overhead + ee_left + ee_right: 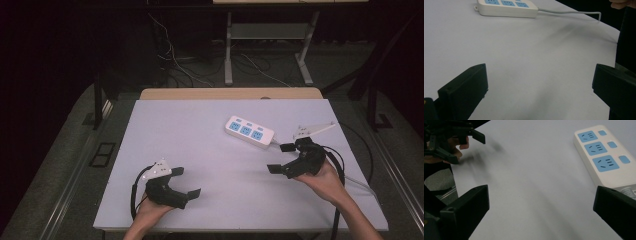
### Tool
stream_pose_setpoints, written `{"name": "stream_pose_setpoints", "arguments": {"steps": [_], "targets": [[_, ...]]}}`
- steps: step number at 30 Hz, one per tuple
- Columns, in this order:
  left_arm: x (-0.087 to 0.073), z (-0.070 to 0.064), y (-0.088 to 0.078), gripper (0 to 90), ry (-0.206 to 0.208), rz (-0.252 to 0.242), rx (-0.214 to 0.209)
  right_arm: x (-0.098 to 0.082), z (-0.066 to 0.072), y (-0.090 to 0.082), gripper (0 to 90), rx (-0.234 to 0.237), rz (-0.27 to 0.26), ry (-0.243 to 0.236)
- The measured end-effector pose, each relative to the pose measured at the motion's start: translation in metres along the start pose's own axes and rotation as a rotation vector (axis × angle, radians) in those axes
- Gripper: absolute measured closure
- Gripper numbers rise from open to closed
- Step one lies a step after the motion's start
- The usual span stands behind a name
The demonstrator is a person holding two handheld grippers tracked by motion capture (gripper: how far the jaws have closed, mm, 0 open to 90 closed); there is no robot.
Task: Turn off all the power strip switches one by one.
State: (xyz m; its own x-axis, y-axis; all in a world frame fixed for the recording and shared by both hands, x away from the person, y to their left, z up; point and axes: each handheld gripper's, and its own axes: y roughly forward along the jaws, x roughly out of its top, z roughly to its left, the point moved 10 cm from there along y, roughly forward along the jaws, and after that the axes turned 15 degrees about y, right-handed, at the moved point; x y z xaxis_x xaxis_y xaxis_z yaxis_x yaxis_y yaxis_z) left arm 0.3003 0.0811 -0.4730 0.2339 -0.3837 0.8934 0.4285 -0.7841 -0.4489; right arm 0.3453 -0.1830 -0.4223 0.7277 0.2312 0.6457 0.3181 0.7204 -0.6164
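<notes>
Smooth matte white table (200, 165), oblong glossy plastic power strip (250, 132), both tools gaping, empty.

White power strip (249, 132), blue sockets; black fingers (464, 92).

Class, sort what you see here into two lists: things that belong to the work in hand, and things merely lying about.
Belonging to the work:
- power strip, white with three blue sockets, nearest the right gripper
- its cord, trailing off the table edge
- left gripper, jaws open, nothing held

Merely lying about:
- loose cables on the floor behind the table
- desk legs beyond
</notes>
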Motion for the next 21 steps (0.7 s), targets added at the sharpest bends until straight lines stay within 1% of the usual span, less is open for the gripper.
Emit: {"name": "stream_pose_setpoints", "arguments": {"steps": [4,6,13,15,20,21], "targets": [[-0.001,0.000,0.000,0.0,-0.003,0.001,0.001,0.007,-0.003,0.002,0.3,0.011,0.001,0.009],[-0.001,0.000,-0.001,0.0,-0.004,0.001,0.002,0.009,-0.005,0.003,0.3,0.009,0.009,0.011],[-0.001,0.001,-0.001,0.0,-0.005,0.001,0.002,0.017,-0.010,0.007,0.3,0.002,0.025,0.006],[-0.001,0.001,-0.001,0.0,-0.004,0.002,0.001,0.022,-0.012,0.009,0.3,-0.002,0.033,-0.001],[-0.001,0.000,-0.001,0.0,-0.003,-0.001,-0.001,0.028,-0.013,0.012,0.3,-0.001,0.047,-0.009],[-0.001,0.000,-0.002,0.0,-0.001,-0.002,-0.001,0.031,-0.014,0.013,0.3,0.006,0.051,-0.010]]}}
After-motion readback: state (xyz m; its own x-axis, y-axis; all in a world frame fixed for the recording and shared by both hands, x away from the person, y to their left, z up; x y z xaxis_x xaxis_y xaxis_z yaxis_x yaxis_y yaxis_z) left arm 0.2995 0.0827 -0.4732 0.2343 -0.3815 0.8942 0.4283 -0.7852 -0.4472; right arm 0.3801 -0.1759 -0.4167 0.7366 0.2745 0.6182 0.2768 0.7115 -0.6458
